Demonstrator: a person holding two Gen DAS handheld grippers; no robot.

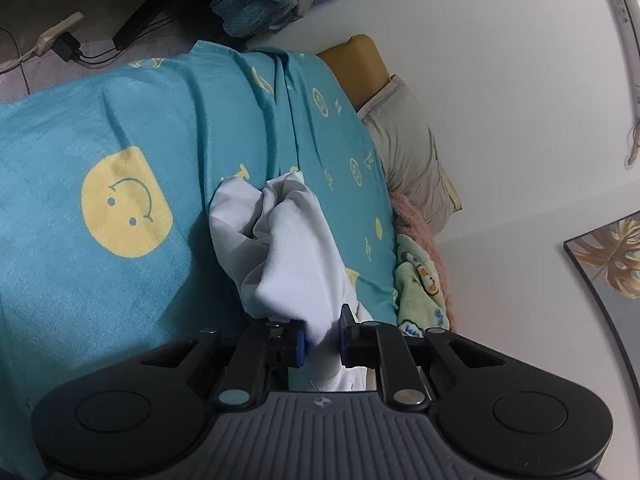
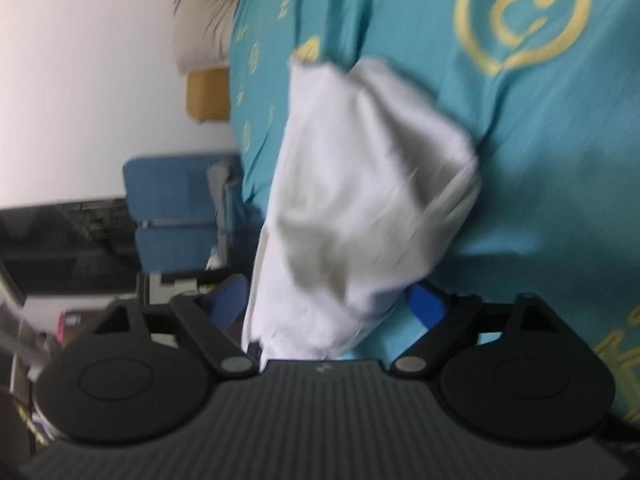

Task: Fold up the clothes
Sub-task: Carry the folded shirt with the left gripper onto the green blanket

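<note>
A crumpled white garment (image 1: 280, 240) hangs bunched over a bed covered by a teal blanket (image 1: 100, 140) with yellow smiley prints. My left gripper (image 1: 323, 338) is shut on the garment's near end, cloth pinched between its blue pads. In the right wrist view, which is blurred, the same white garment (image 2: 360, 200) drapes between the fingers of my right gripper (image 2: 332, 308). The jaws stand wide apart around the cloth, and the cloth hides the fingertips.
A beige pillow (image 1: 408, 156), a yellow cushion (image 1: 356, 64), a pink fluffy cloth and a green printed cloth (image 1: 420, 292) lie along the wall side of the bed. A blue chair (image 2: 176, 216) stands beside the bed. A power strip (image 1: 56, 32) lies on the floor.
</note>
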